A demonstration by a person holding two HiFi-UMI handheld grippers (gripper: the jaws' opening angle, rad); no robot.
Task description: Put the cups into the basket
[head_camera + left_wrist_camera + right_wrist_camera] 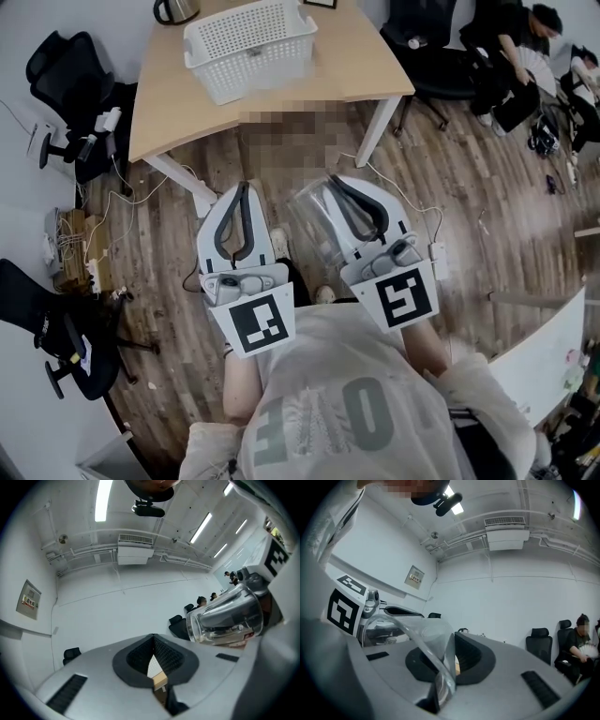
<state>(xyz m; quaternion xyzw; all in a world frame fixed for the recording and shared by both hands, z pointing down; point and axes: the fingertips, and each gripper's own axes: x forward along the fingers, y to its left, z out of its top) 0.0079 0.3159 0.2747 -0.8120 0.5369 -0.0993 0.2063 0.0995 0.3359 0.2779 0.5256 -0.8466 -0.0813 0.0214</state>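
Right tongs clamp clear cup; left tongs closed, empty; basket on table ahead, kettle beside.

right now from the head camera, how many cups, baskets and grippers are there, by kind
cups: 1, the clear cup in the right gripper
baskets: 1, the white basket on the table
grippers: 2, counting the left gripper
total: 4

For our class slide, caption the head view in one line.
Right gripper holds a clear cup; left gripper shut, empty; white basket sits on the wooden table.
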